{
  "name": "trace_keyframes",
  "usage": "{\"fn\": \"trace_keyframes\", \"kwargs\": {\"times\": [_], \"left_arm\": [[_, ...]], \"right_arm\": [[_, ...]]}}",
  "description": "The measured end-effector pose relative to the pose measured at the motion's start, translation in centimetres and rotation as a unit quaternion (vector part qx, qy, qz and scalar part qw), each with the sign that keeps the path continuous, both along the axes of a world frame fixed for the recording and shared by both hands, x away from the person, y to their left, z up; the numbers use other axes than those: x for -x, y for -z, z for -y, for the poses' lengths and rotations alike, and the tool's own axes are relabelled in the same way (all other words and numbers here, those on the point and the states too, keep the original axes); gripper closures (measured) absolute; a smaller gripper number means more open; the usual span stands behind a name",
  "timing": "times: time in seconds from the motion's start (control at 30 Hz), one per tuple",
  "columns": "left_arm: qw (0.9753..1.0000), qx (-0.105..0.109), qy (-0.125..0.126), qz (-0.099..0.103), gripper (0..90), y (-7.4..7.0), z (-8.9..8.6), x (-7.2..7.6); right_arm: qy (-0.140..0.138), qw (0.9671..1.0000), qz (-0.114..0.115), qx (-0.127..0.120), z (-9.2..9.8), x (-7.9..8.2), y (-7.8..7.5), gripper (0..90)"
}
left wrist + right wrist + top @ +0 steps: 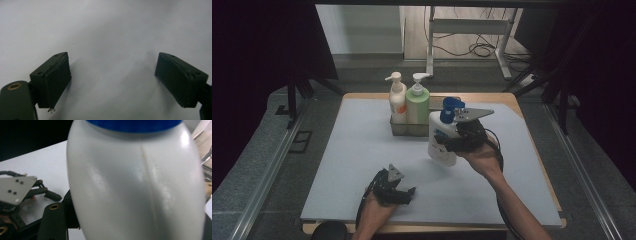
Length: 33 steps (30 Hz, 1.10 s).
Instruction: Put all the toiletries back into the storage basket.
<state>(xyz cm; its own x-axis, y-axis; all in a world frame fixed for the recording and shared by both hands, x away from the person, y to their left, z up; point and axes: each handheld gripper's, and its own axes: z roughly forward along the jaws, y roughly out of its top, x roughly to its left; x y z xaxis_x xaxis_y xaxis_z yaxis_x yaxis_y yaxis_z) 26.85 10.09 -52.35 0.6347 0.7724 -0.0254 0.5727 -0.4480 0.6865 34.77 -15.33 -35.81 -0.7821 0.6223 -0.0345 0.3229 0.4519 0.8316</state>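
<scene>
Right gripper (451, 142) clamps one white bottle (441, 142) with a blue pump, lifted and tilted above the table (362, 150), just right of the clear bin (399, 129); left gripper (404, 192) rests low near the front edge, jaws spread wide and empty; three pump bottles in all; the bin holds two upright, one cream bottle (397, 101) and one green bottle (417, 102).

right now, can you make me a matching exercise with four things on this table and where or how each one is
Things:
1. white bottle with blue pump
2. green bottle
3. cream bottle with orange label
4. left gripper

States:
a. open, low over the bare mat
b. held in the right gripper, off the mat
c. in the clear bin, on its left side
d. in the clear bin, right of the cream bottle

Pairs: 1-b, 2-d, 3-c, 4-a
</scene>
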Motion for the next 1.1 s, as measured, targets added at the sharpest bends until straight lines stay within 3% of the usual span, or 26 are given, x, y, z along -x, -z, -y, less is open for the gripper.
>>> {"fn": "trace_keyframes", "kwargs": {"times": [0.63,1.1], "left_arm": [[1.0,-0.001,0.0,0.0,12.5,0.0,0.0,0.0],[1.0,0.002,-0.001,-0.002,12.5,0.0,0.0,0.0]], "right_arm": [[0.048,0.9987,0.019,-0.002,-0.5,-2.9,-3.2,38.3],[0.093,0.9954,0.023,0.002,-0.8,-6.0,-3.8,38.3]]}}
